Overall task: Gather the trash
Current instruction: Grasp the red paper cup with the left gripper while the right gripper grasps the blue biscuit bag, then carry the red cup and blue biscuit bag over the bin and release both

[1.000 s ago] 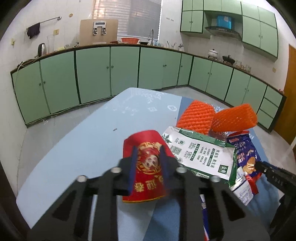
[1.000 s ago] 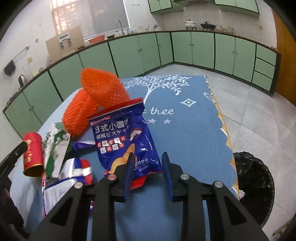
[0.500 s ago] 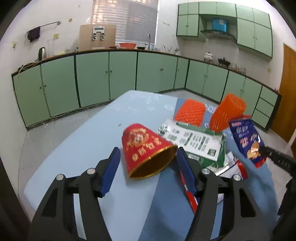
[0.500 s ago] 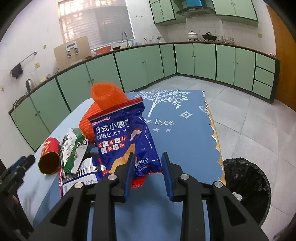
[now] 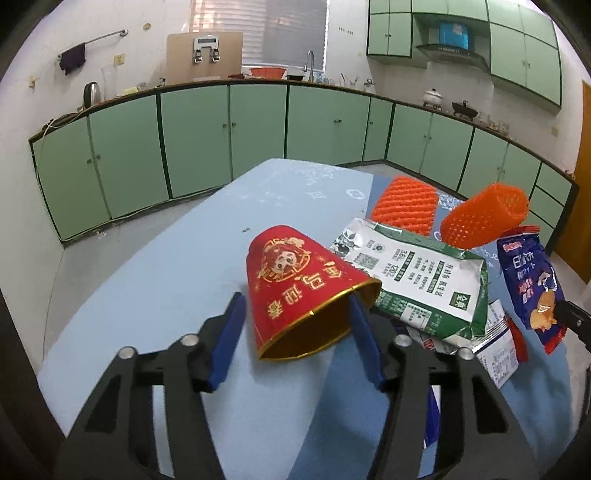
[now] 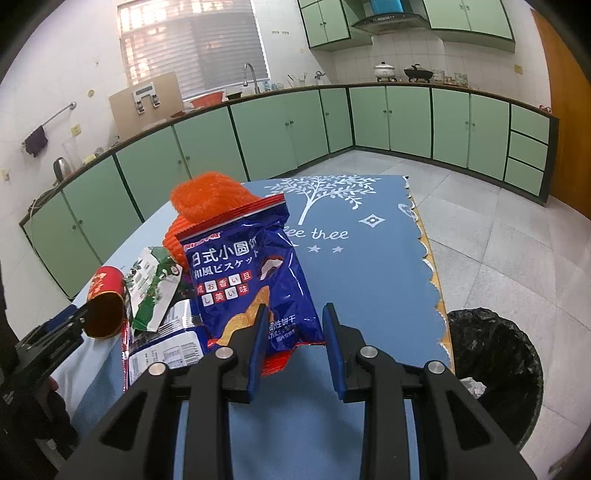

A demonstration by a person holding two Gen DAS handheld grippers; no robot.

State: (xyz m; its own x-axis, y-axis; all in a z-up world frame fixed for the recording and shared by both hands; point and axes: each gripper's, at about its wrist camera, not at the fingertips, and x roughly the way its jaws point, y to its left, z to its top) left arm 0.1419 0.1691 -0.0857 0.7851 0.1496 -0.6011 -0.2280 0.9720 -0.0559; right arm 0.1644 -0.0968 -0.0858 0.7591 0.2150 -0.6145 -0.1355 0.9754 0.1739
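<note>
**A home kitchen with green cabinets**

Pale green base cabinets run along the tiled walls under a dark worktop. On that worktop, a curved steel tap rises before the slatted window blind. To the tap's right stand a white lidded pot and a black wok, beneath a range hood and green wall cabinets. Far left of the tap stands a steel kettle, with a dark towel on a wall rail above.

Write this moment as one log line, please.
left gripper: closing around red cup | right gripper: holding blue snack bag
</note>
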